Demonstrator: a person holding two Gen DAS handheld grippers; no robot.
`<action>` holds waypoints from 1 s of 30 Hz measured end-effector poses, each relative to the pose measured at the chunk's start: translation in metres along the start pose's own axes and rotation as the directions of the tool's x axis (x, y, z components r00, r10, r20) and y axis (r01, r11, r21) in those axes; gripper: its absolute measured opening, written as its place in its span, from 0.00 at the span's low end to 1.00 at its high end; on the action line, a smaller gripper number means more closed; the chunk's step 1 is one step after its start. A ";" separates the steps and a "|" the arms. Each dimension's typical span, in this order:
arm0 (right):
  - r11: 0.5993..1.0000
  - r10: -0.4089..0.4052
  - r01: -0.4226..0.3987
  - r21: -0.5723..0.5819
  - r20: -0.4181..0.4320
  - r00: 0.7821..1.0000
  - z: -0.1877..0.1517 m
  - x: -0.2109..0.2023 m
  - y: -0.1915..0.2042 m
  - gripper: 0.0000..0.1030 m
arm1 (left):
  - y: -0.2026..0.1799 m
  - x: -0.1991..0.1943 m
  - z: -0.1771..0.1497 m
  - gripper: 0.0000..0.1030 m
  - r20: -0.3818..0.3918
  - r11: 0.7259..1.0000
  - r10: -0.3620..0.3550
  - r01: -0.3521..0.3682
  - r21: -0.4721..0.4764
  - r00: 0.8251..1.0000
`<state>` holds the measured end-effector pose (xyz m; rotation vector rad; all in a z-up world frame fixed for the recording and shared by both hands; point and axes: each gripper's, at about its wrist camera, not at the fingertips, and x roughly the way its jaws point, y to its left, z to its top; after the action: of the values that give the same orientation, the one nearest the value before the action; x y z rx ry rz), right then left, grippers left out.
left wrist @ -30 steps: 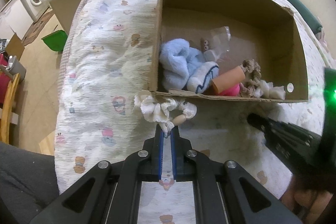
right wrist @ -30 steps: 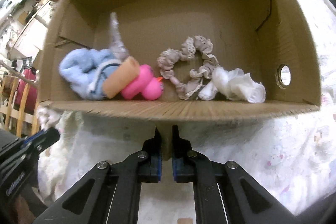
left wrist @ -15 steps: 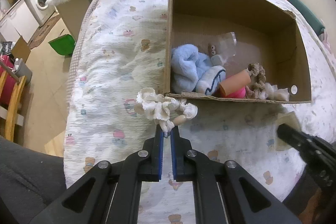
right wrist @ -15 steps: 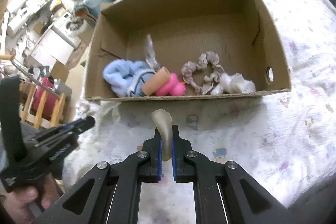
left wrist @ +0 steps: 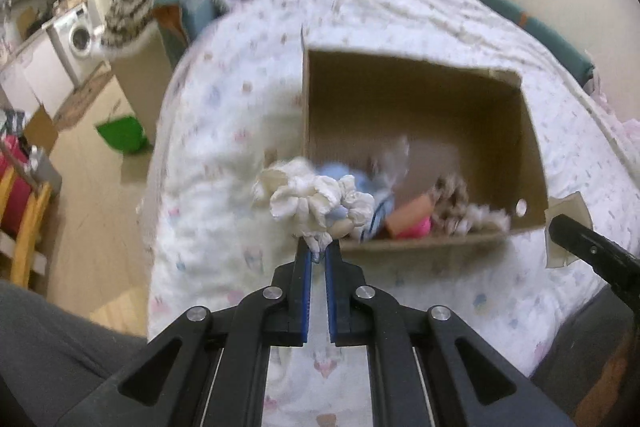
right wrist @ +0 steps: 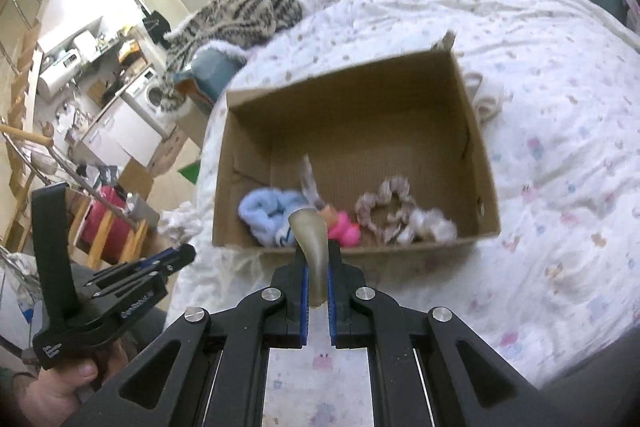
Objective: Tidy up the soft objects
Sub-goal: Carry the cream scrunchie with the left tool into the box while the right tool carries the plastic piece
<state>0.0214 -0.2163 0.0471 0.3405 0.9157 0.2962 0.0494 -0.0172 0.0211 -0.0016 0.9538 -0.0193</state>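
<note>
Mostly cloth and cardboard here, matt all round.
You've got a ruffled white cloth scrunchie [left wrist: 316,199], a translucent rubbery beige piece [right wrist: 312,239], a matt brown corrugated cardboard box [right wrist: 480,163], a fluffy blue towel [right wrist: 264,211], a crinkled printed cotton bedcover [right wrist: 560,107], and matt black plastic grippers with shiny metal rivets.

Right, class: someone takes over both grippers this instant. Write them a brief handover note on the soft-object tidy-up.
Left gripper: jaws shut on the white scrunchie, held in the air near the cardboard box.
Right gripper: jaws shut on a floppy beige piece, also in the air just short of the box.
Done: in the box lie a blue cloth, a pink toy, a beige scrunchie and a white bundle.
Left: drop both held items into the box, which sits on the bed.
</note>
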 end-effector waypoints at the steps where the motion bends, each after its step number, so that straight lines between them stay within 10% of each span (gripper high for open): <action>1: 1.000 0.002 -0.002 0.004 0.010 1.000 0.004 -0.003 -0.002 0.08 | -0.002 -0.003 0.005 0.06 0.015 1.000 -0.003 0.003 0.011 1.000; 16: 0.998 0.027 -0.031 0.056 0.071 0.997 0.049 0.006 -0.028 0.08 | -0.024 0.006 0.064 0.06 0.065 0.998 -0.053 0.051 0.044 0.996; 30: 0.981 0.040 -0.038 0.193 -0.006 0.999 0.056 0.063 -0.076 0.09 | -0.036 0.066 0.069 0.06 -0.050 0.997 -0.052 0.054 0.050 0.997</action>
<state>0.1111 -0.2696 0.0026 0.5364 0.9509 0.2459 0.1430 -0.0550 0.0078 0.0211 1.0016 -0.0931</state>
